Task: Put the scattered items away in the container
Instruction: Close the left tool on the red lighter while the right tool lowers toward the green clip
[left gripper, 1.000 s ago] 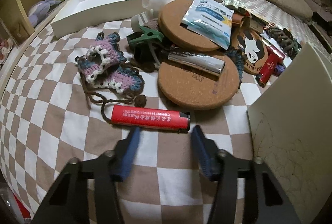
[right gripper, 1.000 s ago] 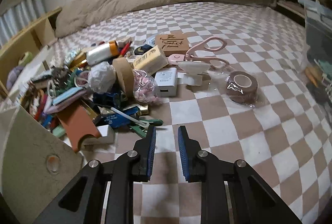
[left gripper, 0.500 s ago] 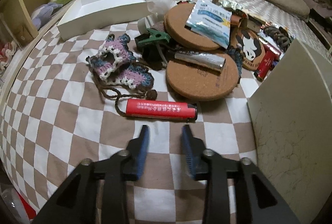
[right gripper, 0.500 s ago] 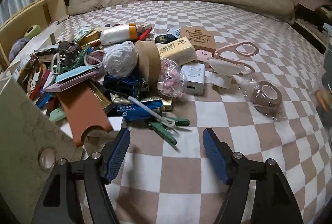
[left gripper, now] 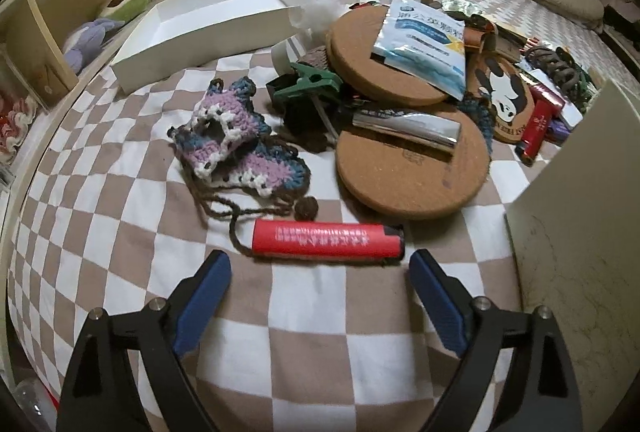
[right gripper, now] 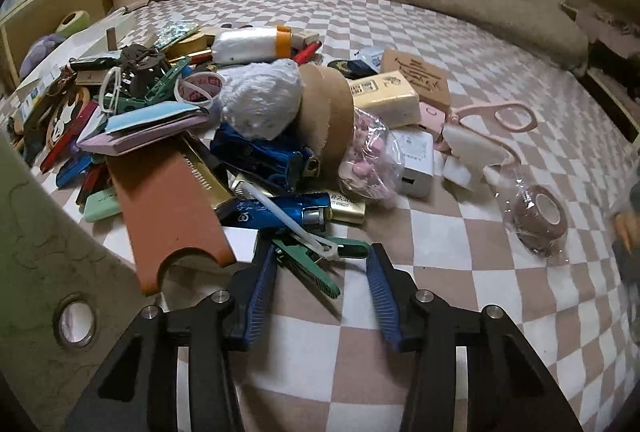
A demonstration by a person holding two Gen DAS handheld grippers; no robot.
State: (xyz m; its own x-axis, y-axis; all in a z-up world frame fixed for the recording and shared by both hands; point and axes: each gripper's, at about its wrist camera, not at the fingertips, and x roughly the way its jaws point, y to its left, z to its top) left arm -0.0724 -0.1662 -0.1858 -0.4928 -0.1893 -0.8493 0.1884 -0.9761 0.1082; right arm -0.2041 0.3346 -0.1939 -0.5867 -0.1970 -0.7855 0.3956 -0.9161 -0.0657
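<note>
**Both grippers at the clutter, nothing held**

Since half a second ago the left gripper [left gripper: 320,272] has spread its jaws from nearly shut, and they are opening now with only checkered bedcover [left gripper: 120,232] between them. Just beyond the tips a red lighter [left gripper: 326,238] lies crosswise, clear of both pads. Past it sit a crocheted pouch [left gripper: 236,139] with a brown cord, 2 cork coasters [left gripper: 412,175] carrying a silver tube [left gripper: 408,125] and a blue-white sachet [left gripper: 424,43], and farther back the white box [left gripper: 208,27], empty as far as its visible floor shows.

Meanwhile the right gripper [right gripper: 320,268] has come in from a wide stance; its jaws are closing around a green clothes peg [right gripper: 316,260] with a white cable tie across it. Whether the pads touch the peg yet is hard to say; they look just short. Beyond lie a blue lighter [right gripper: 280,213], an orange-brown card [right gripper: 168,207], a white fuzzy ball [right gripper: 260,99], and to the right pink scissors [right gripper: 492,123] and a wrapped roll of tape [right gripper: 540,220].
</note>
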